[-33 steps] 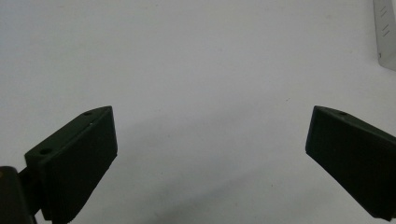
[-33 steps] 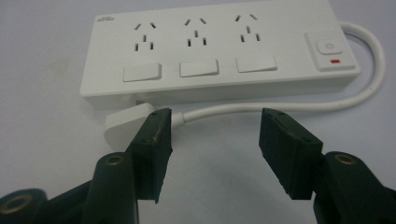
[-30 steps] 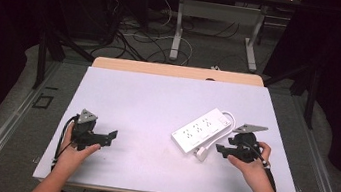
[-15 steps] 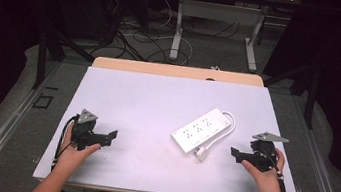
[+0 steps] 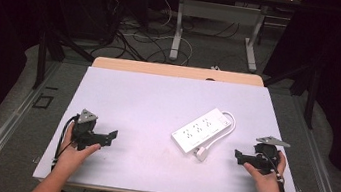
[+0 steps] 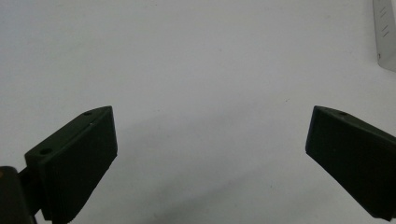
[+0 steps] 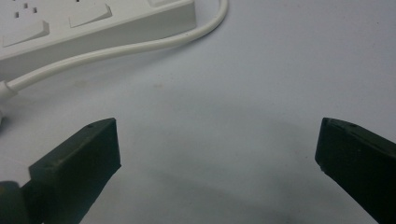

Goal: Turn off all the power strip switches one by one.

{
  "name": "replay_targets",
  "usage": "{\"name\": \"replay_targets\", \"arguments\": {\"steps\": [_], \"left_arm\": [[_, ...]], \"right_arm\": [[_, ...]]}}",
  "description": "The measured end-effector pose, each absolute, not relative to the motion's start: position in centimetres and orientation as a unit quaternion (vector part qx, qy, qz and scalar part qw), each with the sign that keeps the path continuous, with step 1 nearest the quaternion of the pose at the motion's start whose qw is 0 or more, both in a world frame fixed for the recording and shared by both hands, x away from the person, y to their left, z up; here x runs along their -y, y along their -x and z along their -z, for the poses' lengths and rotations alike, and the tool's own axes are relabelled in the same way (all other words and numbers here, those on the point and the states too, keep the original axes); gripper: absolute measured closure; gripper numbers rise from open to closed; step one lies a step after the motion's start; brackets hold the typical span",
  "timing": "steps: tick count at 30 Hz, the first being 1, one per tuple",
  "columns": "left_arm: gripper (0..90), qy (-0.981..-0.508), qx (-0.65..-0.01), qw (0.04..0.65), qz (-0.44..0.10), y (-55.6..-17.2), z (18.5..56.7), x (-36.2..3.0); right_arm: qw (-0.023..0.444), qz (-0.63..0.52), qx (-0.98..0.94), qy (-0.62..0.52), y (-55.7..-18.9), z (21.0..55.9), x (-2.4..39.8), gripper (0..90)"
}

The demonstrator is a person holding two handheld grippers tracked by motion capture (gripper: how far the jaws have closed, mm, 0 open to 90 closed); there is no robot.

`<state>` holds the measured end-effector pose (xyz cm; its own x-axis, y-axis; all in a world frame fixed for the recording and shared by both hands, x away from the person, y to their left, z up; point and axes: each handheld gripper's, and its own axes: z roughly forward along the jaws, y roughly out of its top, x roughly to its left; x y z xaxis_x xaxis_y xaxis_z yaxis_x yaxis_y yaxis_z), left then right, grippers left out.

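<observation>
Right gripper point(image 5: 239, 157) sits at the lower right of the high view, and its jaws have just been opening wide with nothing between them. Left gripper point(image 5: 111, 136), at the lower left, is wide open and empty too. The white power strip point(image 5: 200, 130) lies just right of the middle of the table point(image 5: 133, 96), with its cord point(image 7: 140, 44) looped beside it. To grab it well, come in straight over its narrow sides. Bare table lies all around, but the right hand is close to the table's right edge.

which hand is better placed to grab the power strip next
Right, probably. The right gripper sits open just beside the power strip and its plug end, with the cord close ahead. The left gripper, also open, is farther off across bare table.
</observation>
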<state>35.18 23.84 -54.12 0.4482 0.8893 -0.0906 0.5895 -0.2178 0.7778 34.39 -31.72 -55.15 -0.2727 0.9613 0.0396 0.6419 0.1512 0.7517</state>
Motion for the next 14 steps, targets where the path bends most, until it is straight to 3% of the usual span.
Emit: {"name": "replay_targets", "arguments": {"steps": [14], "left_arm": [[1.9,-0.755,-0.489,0.392,-0.194,-35.19,54.14,-23.87]], "right_arm": [[0.235,-0.342,-0.709,-0.571,-34.3,54.7,32.62,0.0]]}}
